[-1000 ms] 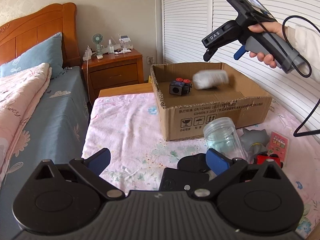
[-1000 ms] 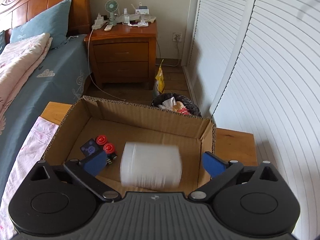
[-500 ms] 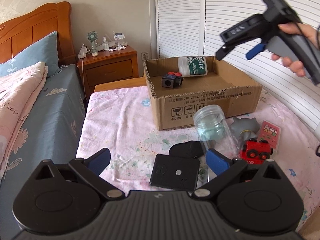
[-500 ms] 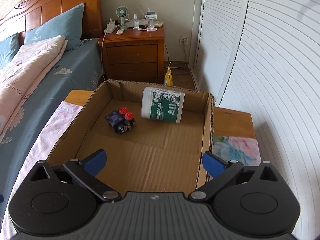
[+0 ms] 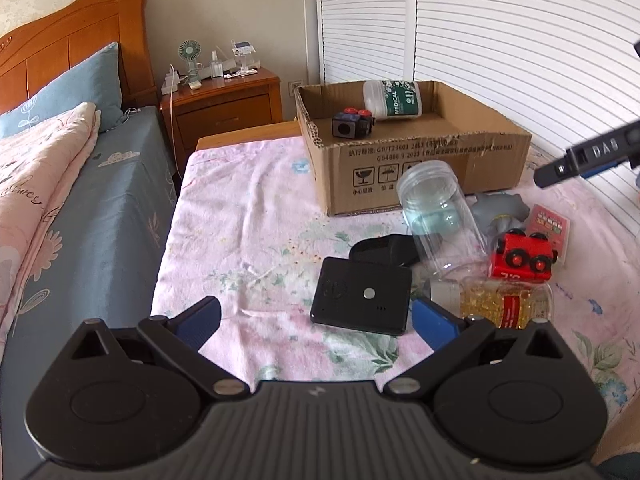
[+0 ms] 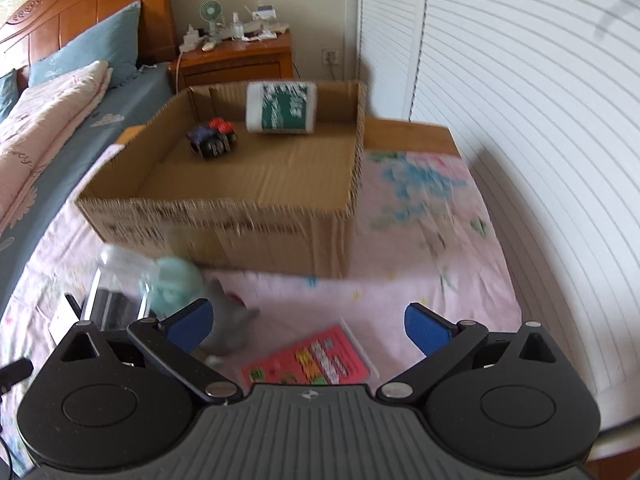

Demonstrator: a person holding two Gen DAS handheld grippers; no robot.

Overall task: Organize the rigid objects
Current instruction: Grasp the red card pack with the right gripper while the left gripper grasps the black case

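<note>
A cardboard box [image 5: 436, 164] [image 6: 224, 220] stands on the pink floral cloth. In it lie a white and green medical bottle [image 5: 394, 100] [image 6: 282, 107] and a black cube toy with red buttons [image 5: 352, 122] [image 6: 212, 138]. In front of it lie a clear jar [image 5: 438, 212] [image 6: 120, 284], a grey shark toy [image 5: 500, 210] [image 6: 228, 320], a red toy train [image 5: 522, 256], a pink card pack [image 5: 550, 228] [image 6: 308, 360], a yellow capsule bottle [image 5: 504, 304] and a black flat device [image 5: 362, 296]. My left gripper [image 5: 316, 318] is open above the cloth near the device. My right gripper [image 6: 308, 324] is open and empty above the pink pack.
A black pouch [image 5: 382, 248] lies behind the flat device. A bed with blue sheet [image 5: 100, 208] runs along the left. A wooden nightstand [image 5: 224, 104] stands behind. White slatted doors [image 5: 500, 40] close the right side.
The white and green bottle fell from my right gripper into the box and came to rest at its back. My right gripper pulled back from the box toward the near objects. My left gripper rose.
</note>
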